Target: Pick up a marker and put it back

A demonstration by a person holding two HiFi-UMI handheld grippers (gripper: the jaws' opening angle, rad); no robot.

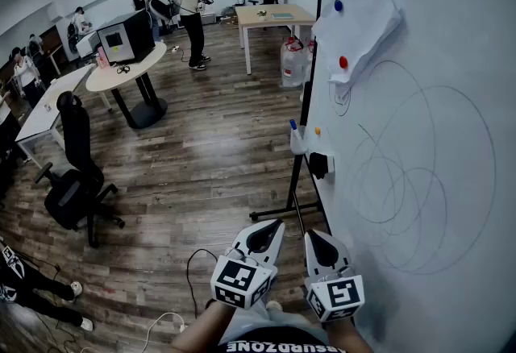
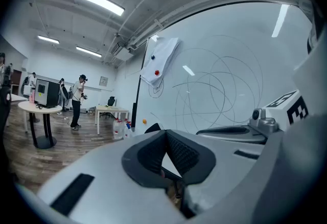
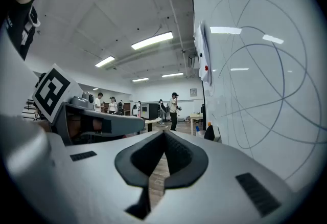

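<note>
Left hand-held gripper (image 1: 272, 227) and right hand-held gripper (image 1: 311, 237) sit closed and empty, well short of the marker (image 1: 293, 126); best open one before nearing the whiteboard (image 1: 435, 101).

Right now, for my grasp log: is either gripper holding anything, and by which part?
Nothing is held: the left gripper and the right gripper both have their padded jaws closed together, empty.

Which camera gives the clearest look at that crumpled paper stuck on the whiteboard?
The head view: the paper faces it broadly, with the blue magnet and red magnet plain to see. The left gripper view shows the paper smaller and farther off. The right gripper view catches it nearly edge-on, as a thin sliver.
</note>
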